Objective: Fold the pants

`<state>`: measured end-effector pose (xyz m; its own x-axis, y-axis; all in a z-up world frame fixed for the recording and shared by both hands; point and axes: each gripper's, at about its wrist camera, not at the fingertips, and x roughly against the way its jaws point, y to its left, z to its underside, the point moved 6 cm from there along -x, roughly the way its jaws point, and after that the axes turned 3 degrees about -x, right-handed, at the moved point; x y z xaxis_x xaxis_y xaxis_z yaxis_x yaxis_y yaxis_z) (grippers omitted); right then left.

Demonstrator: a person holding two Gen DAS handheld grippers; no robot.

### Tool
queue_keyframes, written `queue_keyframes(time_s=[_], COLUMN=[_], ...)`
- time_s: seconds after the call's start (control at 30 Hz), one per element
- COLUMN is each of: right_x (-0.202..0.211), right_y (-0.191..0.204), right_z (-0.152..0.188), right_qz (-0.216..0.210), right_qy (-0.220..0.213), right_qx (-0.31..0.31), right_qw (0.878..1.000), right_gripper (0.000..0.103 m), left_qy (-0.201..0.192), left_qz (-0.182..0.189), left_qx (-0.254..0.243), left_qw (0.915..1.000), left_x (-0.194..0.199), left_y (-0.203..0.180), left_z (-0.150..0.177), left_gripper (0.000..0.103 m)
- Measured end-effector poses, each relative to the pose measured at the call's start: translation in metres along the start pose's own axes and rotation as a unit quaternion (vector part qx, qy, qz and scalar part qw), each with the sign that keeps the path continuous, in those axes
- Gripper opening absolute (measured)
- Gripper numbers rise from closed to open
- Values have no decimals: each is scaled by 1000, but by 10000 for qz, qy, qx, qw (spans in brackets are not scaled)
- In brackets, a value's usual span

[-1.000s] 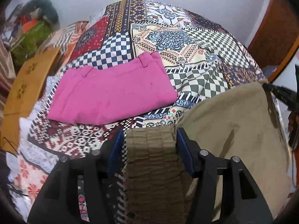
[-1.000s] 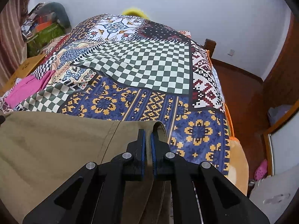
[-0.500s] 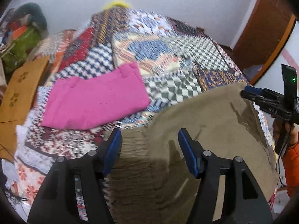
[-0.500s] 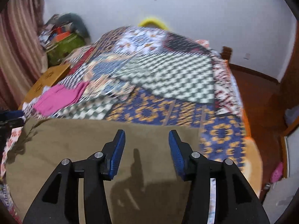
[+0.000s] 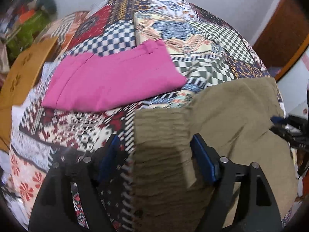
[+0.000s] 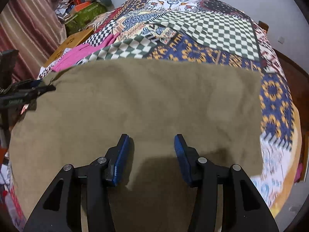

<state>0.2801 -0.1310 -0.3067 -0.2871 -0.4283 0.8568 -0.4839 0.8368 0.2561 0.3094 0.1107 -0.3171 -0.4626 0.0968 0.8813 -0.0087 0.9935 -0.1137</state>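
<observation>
Left gripper (image 5: 154, 150): black angular arms, blue ribbed pads, silver round screws at pivots. Right gripper (image 6: 152, 154): same black frame, triangular cutouts lower frame, blue pads, four silver screws.

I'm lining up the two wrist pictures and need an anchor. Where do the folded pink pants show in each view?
Left wrist view: the pink pants lie left of centre, on the patchwork bedspread, beyond the olive pants.
Right wrist view: only a strip of the pink pants shows, far left, past the olive pants.
Shared landmark: the tan cardboard box beside them.
</observation>
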Motion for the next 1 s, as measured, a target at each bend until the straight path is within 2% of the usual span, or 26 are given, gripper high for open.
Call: queue_keyframes(time_s=[0.13, 0.37, 0.5, 0.83, 1.0], right_x=[12, 33, 43, 87, 103], right_y=[-7, -11, -10, 24, 54], right_z=[21, 51, 54, 36, 26], right_qz=[42, 169, 351, 336, 193], right_qy=[68, 93, 34, -721, -1015], right_qx=[-189, -460, -510, -336, -117], right_qw=[9998, 9988, 9981, 9963, 9946], right_gripper=[45, 45, 45, 45, 45], left_qy=[-18, -215, -495, -1234, -1461], left_qz=[61, -478, -549, -697, -585], left_qx=[119, -378, -449, -559, -475], left_qw=[9999, 9979, 9963, 9883, 9864], left_x=[7, 30, 59, 138, 166], left_y=[6, -9, -14, -30, -35], left_z=[9, 8, 7, 23, 45], left_gripper=[78, 77, 77, 77, 78])
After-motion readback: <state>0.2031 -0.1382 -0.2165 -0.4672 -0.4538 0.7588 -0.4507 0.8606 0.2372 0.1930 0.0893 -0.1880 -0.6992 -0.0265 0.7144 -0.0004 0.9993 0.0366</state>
